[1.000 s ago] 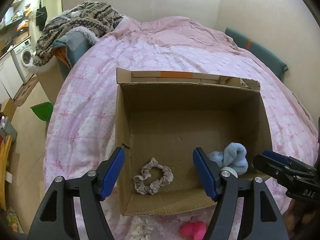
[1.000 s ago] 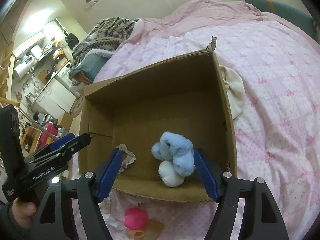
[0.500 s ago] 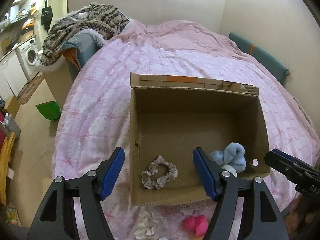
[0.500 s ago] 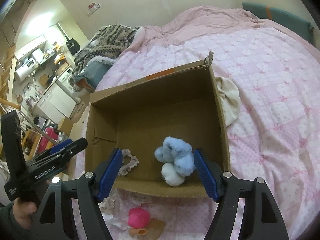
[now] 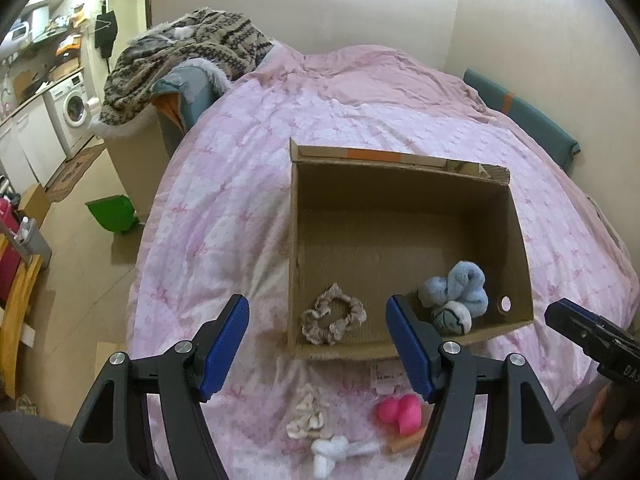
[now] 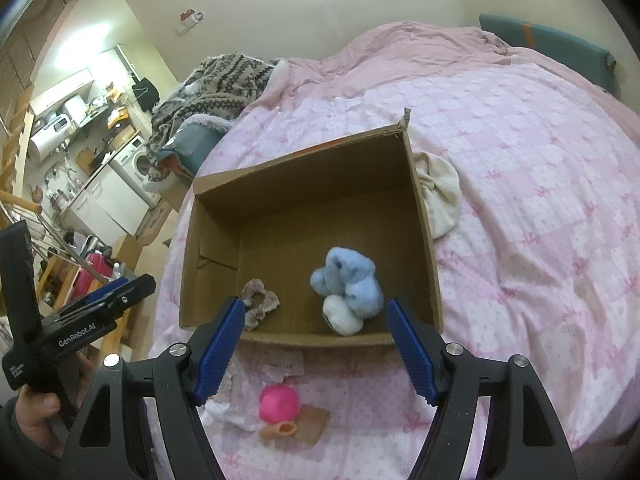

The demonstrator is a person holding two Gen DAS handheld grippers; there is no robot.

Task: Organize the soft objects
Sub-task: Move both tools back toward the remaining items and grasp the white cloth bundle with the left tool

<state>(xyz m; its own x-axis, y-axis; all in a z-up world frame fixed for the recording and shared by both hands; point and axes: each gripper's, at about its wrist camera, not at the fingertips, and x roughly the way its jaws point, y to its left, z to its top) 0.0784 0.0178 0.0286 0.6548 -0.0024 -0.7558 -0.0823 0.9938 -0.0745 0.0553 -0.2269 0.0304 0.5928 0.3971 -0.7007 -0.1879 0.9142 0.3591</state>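
An open cardboard box (image 5: 516, 216) (image 6: 424, 216) sits on the pink bed. Inside lie a beige scrunchie (image 5: 334, 316) (image 6: 260, 300) and a light blue plush (image 5: 456, 288) (image 6: 348, 280) with a white ball (image 5: 452, 318) (image 6: 340, 316). In front of the box lie a cream scrunchie (image 5: 308, 416), a white soft item (image 5: 336, 450), a pink soft toy (image 5: 400, 412) (image 6: 278, 402) and a tan piece (image 6: 296, 426). My left gripper (image 5: 318, 350) is open and empty, above the box's near edge. My right gripper (image 6: 316, 350) is open and empty, also near that edge.
A cream cloth (image 6: 440, 196) lies on the bed against the box's right side. A patterned blanket pile (image 5: 180, 56) sits at the bed's far left. A green bin (image 5: 112, 212) stands on the floor left of the bed. A washing machine (image 5: 74, 108) stands further left.
Both grippers have pulled back and up from the box, so more of the bed and the loose items in front of the box show. Both stay open.
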